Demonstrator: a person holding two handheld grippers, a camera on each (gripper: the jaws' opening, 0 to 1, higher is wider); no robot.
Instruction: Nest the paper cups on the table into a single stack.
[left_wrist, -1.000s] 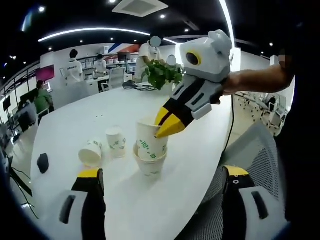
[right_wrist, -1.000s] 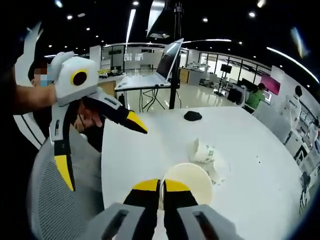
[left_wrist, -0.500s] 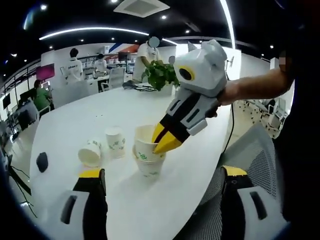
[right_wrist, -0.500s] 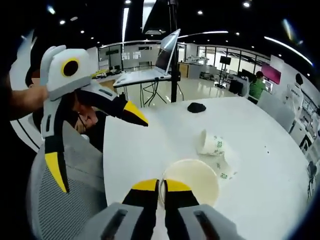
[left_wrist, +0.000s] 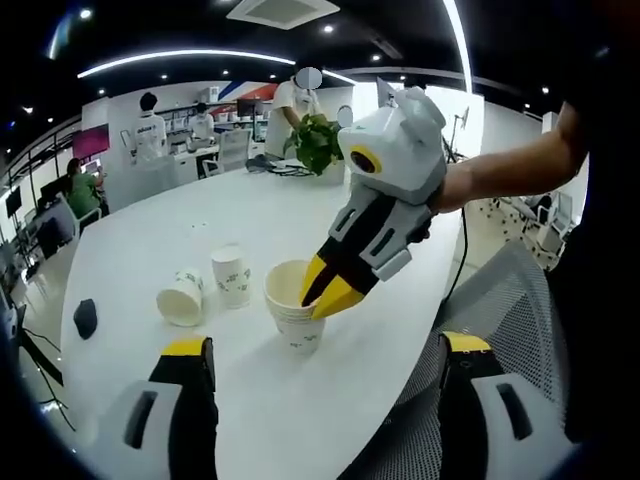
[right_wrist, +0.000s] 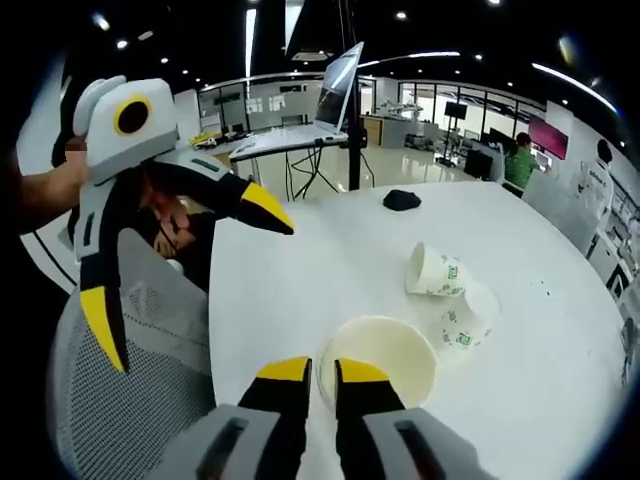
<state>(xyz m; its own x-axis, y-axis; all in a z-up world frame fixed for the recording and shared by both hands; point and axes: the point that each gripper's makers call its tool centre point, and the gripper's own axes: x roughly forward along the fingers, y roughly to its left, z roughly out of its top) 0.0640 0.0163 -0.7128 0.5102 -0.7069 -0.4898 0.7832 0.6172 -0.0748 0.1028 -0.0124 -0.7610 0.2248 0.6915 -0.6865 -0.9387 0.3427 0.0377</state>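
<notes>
A stack of nested white paper cups (left_wrist: 293, 322) stands near the table's edge. My right gripper (left_wrist: 328, 290) reaches in from the right, its yellow tips astride the top cup's rim. In the right gripper view that stack (right_wrist: 392, 352) lies just past my right gripper (right_wrist: 323, 372), whose jaws are parted a little around the rim. One cup stands upright (left_wrist: 231, 276) (right_wrist: 470, 318) and another lies on its side (left_wrist: 182, 297) (right_wrist: 435, 270). My left gripper (left_wrist: 322, 348) (right_wrist: 180, 270) hangs wide open and holds nothing.
The white table (left_wrist: 150, 220) is rounded, and its near edge runs beside a grey mesh chair (left_wrist: 520, 290) (right_wrist: 120, 400). A small black object (left_wrist: 85, 318) (right_wrist: 402, 200) lies on the table. A potted plant (left_wrist: 318, 145) stands at the far end. A laptop on a stand (right_wrist: 330, 100) is beyond the table.
The right gripper has lowered the held cup down into the stack, which now sits shorter. Its jaws have parted slightly. The left gripper has stayed wide open.
</notes>
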